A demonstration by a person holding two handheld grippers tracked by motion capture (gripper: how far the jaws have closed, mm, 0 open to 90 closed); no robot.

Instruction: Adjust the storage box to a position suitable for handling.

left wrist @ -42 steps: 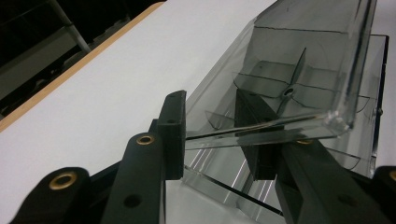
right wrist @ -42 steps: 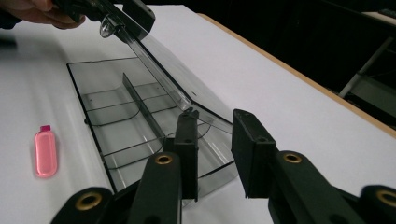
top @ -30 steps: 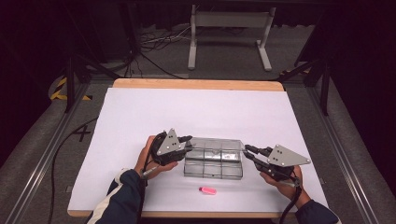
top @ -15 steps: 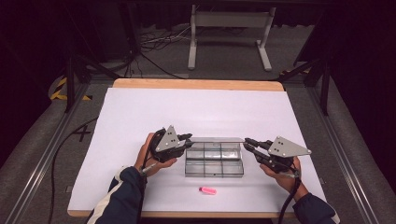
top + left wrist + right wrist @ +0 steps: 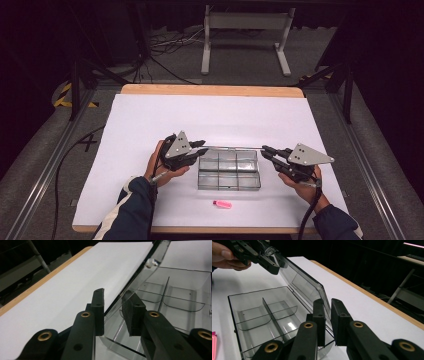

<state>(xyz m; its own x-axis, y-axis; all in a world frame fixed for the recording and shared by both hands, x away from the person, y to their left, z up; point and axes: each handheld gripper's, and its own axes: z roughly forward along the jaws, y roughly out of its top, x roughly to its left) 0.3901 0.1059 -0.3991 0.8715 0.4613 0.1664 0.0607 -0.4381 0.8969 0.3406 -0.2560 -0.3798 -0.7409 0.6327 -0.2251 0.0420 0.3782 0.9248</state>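
A: High view? 
B: Clear compartment box (image 5: 229, 174) on the white table (image 5: 150, 120), lid (image 5: 231, 148) upright, a gripper at each end; pink object (image 5: 222, 204) nearby.

A: Left gripper view? 
B: Left gripper (image 5: 113, 312) straddles the lid's edge, having just closed further.

A: Right gripper view? 
B: Right gripper (image 5: 327, 322) clamps the lid's other end.

Your left gripper (image 5: 200, 148) sits at the left end of the clear compartment box (image 5: 229, 175), its jaws having just been closing around the raised lid's (image 5: 232, 148) edge; your right gripper (image 5: 265, 151) meets the lid's right end, jaws likewise closing; the box rests on the white table (image 5: 150, 115); a pink marker (image 5: 222, 204) lies just in front of it.
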